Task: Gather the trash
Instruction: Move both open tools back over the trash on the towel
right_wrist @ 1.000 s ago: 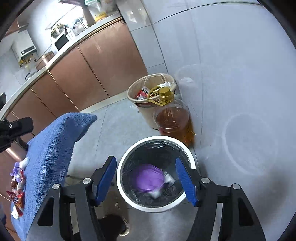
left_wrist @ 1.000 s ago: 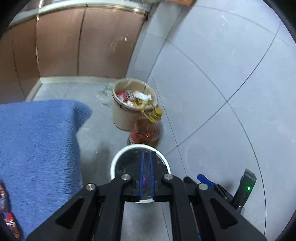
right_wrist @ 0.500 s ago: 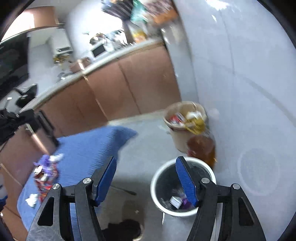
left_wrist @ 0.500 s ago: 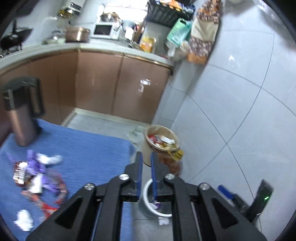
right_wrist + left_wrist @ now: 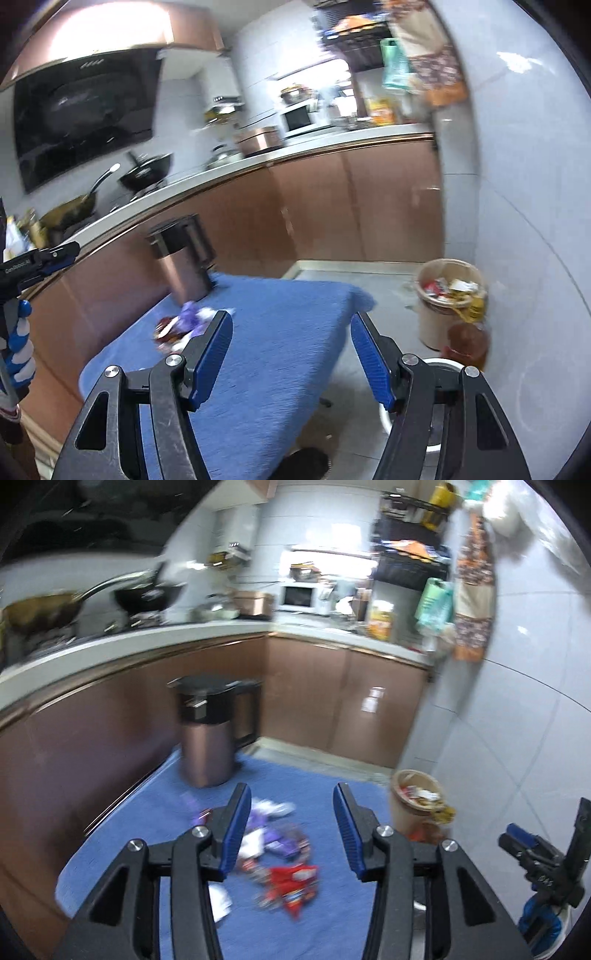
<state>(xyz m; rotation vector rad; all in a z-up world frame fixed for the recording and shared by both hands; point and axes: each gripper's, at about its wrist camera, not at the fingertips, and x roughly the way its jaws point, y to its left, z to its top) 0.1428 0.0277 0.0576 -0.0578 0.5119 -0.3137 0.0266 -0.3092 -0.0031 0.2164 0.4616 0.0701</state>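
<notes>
A heap of trash lies on the blue cloth (image 5: 332,915) of the table: red wrappers (image 5: 291,882), purple wrappers (image 5: 266,834) and a white tissue (image 5: 219,897). My left gripper (image 5: 291,794) hangs above and in front of the heap. Its jaws are opening and nothing is between them. My right gripper (image 5: 291,321) is open and empty over the cloth's near right part, with the trash heap (image 5: 184,325) ahead to its left. The white-rimmed bin (image 5: 443,365) stands on the floor, mostly hidden behind the right finger.
A copper kettle (image 5: 207,734) with a black lid stands at the table's far end. On the floor by the tiled wall are a full beige bin (image 5: 448,295) and an oil bottle (image 5: 467,341). Brown cabinets (image 5: 314,698) and a cluttered counter run behind.
Both views have swung up and left from the white bin to the table. The left jaws were shut over the bin and now stand apart. The right jaws stay as wide.
</notes>
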